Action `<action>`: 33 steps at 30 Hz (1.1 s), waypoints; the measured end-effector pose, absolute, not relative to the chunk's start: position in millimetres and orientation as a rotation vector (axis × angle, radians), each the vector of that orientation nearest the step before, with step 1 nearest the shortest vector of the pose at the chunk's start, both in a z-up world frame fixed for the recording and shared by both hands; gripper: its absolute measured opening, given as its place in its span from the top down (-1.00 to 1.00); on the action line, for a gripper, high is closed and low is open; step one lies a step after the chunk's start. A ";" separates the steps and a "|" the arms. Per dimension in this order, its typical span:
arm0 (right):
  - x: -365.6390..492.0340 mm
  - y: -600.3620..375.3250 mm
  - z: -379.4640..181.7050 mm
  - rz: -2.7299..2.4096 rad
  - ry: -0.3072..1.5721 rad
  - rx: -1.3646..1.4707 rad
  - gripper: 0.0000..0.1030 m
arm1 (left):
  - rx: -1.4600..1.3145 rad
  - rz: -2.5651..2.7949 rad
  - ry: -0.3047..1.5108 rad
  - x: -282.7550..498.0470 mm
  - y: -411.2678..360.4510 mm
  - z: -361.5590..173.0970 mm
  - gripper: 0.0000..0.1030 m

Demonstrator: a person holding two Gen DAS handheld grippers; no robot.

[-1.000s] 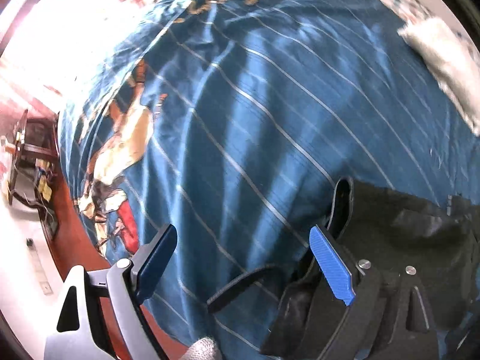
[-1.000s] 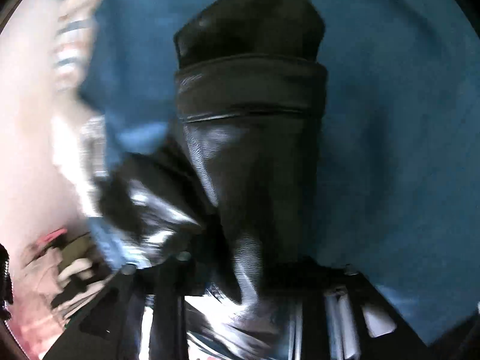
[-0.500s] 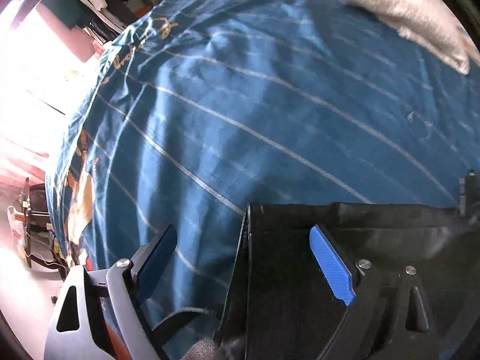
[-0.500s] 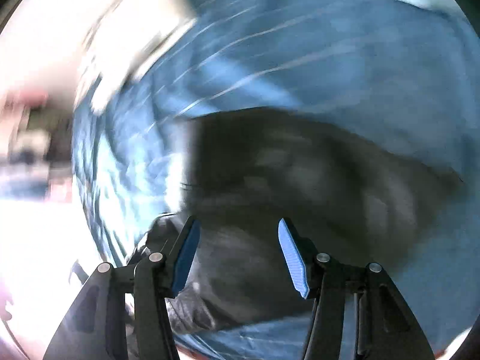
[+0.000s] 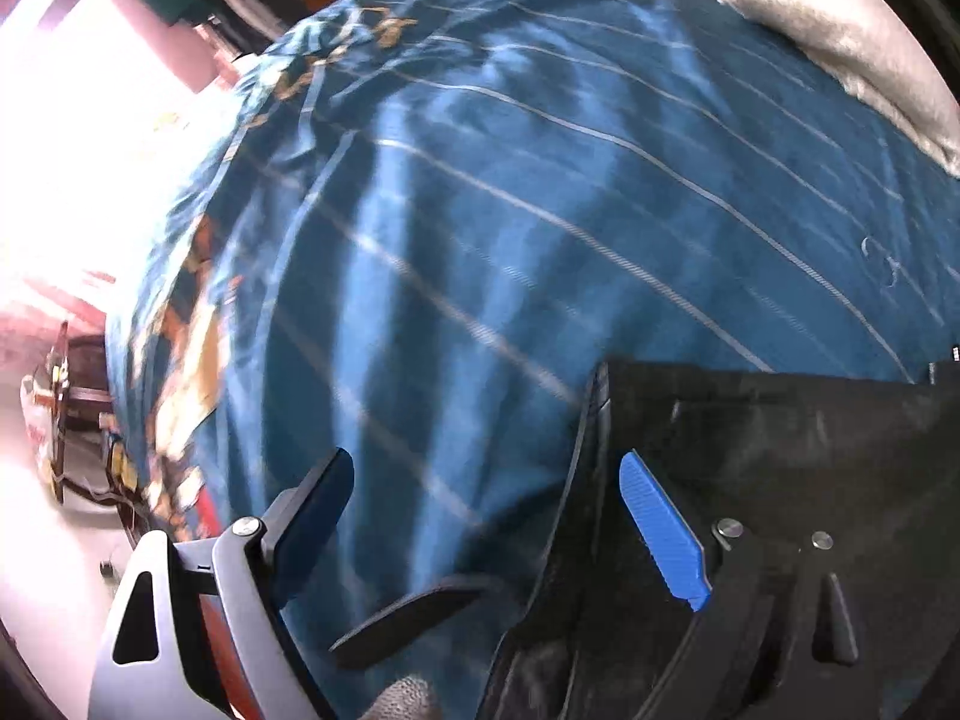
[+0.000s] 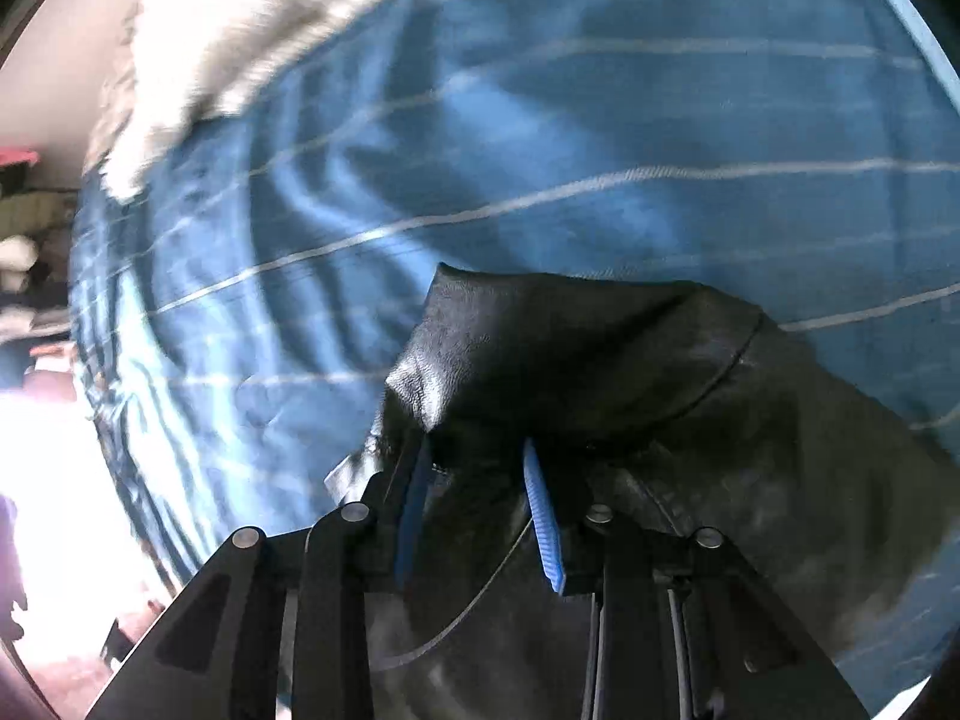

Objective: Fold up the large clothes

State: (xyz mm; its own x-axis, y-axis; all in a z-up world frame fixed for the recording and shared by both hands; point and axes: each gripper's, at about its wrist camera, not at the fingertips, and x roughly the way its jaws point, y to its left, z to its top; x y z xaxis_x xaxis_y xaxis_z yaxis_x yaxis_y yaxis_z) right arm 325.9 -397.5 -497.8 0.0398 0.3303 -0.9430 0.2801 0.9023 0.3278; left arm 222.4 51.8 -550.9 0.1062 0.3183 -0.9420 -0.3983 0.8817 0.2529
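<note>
Left wrist view: left gripper (image 5: 486,516) fingers spread wide, nothing between the pads, one finger over bare sheet, the other (image 5: 660,531) over the squared-off edge of the black jacket (image 5: 780,450); a loose black strap (image 5: 408,612) trails off the garment onto the sheet close to the camera. Jacket lies on the blue striped bedsheet (image 5: 540,210), toward the near edge of the bed, with lots of bare sheet beyond it up to the fuzzy white blanket (image 5: 840,48) at the far corner. Floor and furniture (image 5: 72,408) show past the bed's side edge, blown out by light. Right wrist view: right gripper (image 6: 477,510) fingers are closing, a raised fold of the leathery black material sits between them, pads look close to it but contact not clear, blur doesn't help. Black jacket (image 6: 600,360) bunches up into a peak ahead of the fingers, seam visible on its right side; white blanket (image 6: 240,30) at the far corner here too. Progress, judged: partway, the left side already shows a straight doubled edge so at least one fold looks done, the right side is lumpy and unflattened; left to do is likely bring that section over, smooth it, tuck the strap, final compact fold
</note>
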 end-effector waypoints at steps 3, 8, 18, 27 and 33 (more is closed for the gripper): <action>297.1 -387.0 -478.1 0.125 1.568 0.423 0.33 | -0.102 0.540 1.362 200.2 51.9 -531.2 -0.78; 255.0 -365.5 -537.2 0.102 1.701 0.252 0.34 | -0.157 0.527 1.402 172.3 38.1 -521.9 -0.78; 238.7 -429.7 -511.8 0.122 1.597 0.693 0.14 | -0.153 0.306 1.374 201.8 -40.0 -512.2 -0.78; 122.1 -599.8 -506.6 -0.212 1.319 1.007 -0.44 | -0.033 0.120 1.388 253.1 -154.9 -563.7 -0.78; 133.7 -628.8 -580.8 -0.041 1.179 1.260 -0.44 | -0.019 0.118 1.409 258.0 -158.8 -592.4 -0.97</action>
State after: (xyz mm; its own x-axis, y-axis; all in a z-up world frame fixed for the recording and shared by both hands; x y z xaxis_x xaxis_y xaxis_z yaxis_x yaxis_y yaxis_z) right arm 133.7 -628.8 -580.8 0.4606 0.5522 -0.6949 0.5992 0.3842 0.7024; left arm 258.0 -158.8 -592.4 0.1567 0.0707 -0.9851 -0.0937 0.9940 0.0564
